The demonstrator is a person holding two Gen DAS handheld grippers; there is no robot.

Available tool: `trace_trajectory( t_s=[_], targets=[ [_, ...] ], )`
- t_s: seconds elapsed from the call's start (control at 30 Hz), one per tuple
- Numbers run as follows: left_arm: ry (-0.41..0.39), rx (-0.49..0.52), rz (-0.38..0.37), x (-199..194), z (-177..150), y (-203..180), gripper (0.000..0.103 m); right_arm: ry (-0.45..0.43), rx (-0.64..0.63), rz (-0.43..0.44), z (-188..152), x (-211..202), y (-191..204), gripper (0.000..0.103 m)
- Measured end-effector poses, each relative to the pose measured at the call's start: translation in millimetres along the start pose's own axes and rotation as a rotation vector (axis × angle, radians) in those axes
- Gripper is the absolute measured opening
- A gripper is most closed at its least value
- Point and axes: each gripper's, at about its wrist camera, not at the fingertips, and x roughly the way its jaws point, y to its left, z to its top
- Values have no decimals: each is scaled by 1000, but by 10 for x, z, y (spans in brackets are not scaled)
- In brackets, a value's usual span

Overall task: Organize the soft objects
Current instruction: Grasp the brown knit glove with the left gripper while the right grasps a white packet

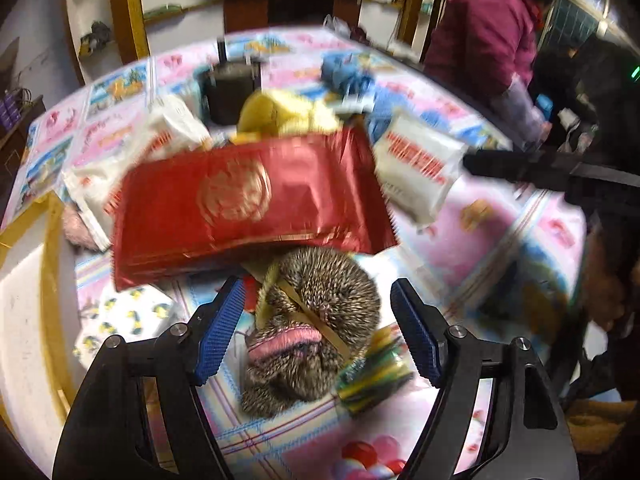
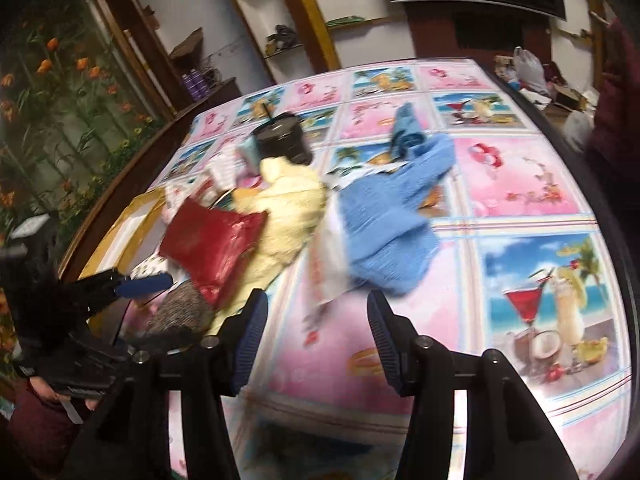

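My left gripper (image 1: pixel 318 330) is open, its blue-padded jaws on either side of a speckled brown knit bundle (image 1: pixel 316 304) tied with a tan band and showing a pink edge; nothing is gripped. A shiny red packet (image 1: pixel 248 204) lies just beyond it, with white packets (image 1: pixel 420 164), a yellow cloth (image 1: pixel 288 112) and a blue knit (image 1: pixel 352 76) behind. My right gripper (image 2: pixel 318 338) is open and empty above the tablecloth, near the blue knit (image 2: pixel 384 220), the yellow cloth (image 2: pixel 280 216) and the red packet (image 2: pixel 212 248). The knit bundle (image 2: pixel 180 312) shows at the left.
A dark cup with a straw (image 2: pixel 282 138) stands at the back. A yellow-edged white box (image 1: pixel 24 304) sits at the table's left edge. A striped green-yellow item (image 1: pixel 372 376) lies by the bundle. A person in maroon (image 1: pixel 484 32) stands at the far right. Shelves line the wall.
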Motion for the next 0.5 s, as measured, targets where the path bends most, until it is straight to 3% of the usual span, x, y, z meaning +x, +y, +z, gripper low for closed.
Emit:
trace_trajectory(
  t_s=[0.03,0.07,0.1,0.17,0.27,0.43,0.5],
  targets=[
    [25,-14,8,70,0,13,73,-11,1,-16,25,-7,-26,57],
    [-8,-8,10,34,-15,-2,54,-18,-1,-31,44,-6,-42,59],
    [1,-17,-13,28,-24,9,52,-23,-5,-48,64,9,-52,60],
    [-6,-50,-41,-27,-47,43,50,-8,-16,-75,95,80,-38,60],
    [-27,-52,-23,-91,-97,37,49,45,18,-79,36,179,-43,60],
    [-54,-118,-99,-255,-220,99,49,64,126,16,-77,213,-116,58],
    [-70,-151,-140,-335,-249,129,49,61,147,42,-43,252,-99,52]
  ],
)
